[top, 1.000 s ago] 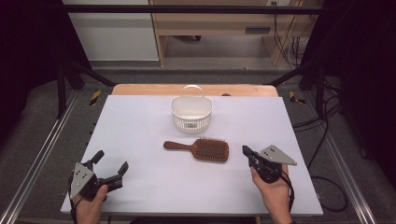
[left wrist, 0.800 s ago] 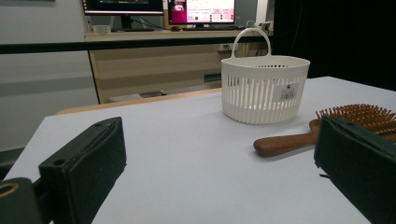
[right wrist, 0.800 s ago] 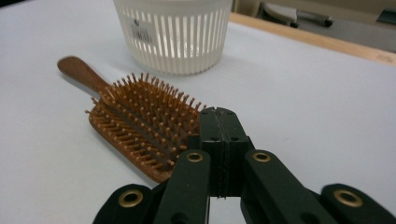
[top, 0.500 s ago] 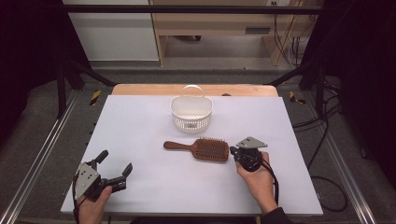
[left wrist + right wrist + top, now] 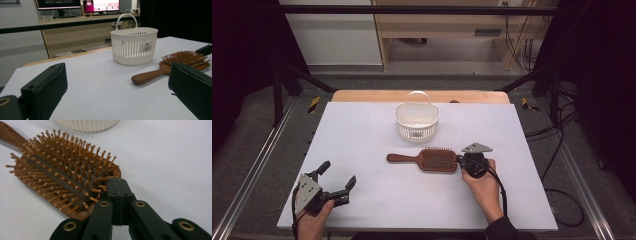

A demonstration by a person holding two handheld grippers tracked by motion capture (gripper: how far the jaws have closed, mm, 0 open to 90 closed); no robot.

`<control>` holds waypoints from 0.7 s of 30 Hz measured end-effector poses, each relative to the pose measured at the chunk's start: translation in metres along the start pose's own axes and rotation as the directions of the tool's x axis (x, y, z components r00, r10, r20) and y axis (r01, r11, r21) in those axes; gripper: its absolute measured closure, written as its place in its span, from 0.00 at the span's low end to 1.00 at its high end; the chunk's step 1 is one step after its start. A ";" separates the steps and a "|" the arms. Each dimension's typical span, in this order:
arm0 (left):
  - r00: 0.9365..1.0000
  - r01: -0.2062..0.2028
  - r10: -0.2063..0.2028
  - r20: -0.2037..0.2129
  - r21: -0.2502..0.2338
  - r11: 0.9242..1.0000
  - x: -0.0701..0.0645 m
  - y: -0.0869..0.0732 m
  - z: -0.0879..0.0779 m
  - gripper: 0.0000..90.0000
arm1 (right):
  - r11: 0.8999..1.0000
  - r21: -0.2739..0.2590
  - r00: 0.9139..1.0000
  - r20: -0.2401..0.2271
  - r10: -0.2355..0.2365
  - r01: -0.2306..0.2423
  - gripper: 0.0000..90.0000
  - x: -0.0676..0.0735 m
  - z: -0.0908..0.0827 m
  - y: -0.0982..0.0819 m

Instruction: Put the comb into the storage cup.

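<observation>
Hairbrush: 1, frame centre. Basket: 1, above centre. Table: 1. Grippers: 2, lower left, right of centre.

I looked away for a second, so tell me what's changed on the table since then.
The right gripper moved in from the table's right side to the head end of the hairbrush, its fingers shut with nothing between them. Nothing was picked up or let go. The hairbrush, the basket and the open left gripper stayed put.
</observation>
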State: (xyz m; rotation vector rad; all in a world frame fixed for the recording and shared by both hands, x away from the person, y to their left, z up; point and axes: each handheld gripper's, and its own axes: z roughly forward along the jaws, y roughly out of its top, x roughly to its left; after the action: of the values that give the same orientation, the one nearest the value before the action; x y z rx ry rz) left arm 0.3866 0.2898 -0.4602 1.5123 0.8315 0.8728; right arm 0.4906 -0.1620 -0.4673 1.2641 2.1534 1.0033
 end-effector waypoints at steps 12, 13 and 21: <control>1.000 -0.004 0.004 0.005 0.004 1.000 -0.001 0.000 0.001 0.02 | 1.000 0.002 1.000 0.005 0.028 -0.028 1.00 -0.007 0.014 0.006; 1.000 -0.005 0.005 0.006 0.006 1.000 -0.001 0.000 0.001 0.02 | 1.000 0.002 1.000 0.005 0.025 -0.025 1.00 -0.007 0.014 0.007; 1.000 -0.005 0.004 0.002 0.009 1.000 -0.002 0.000 0.001 0.02 | 1.000 0.009 1.000 -0.006 -0.010 0.010 1.00 -0.007 0.023 0.020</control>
State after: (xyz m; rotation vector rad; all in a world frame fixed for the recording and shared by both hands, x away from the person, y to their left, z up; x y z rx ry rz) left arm 0.3869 0.2877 -0.4603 1.5229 0.8313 0.8715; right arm 0.5206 -0.1533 -0.4665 1.2547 2.1691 0.9952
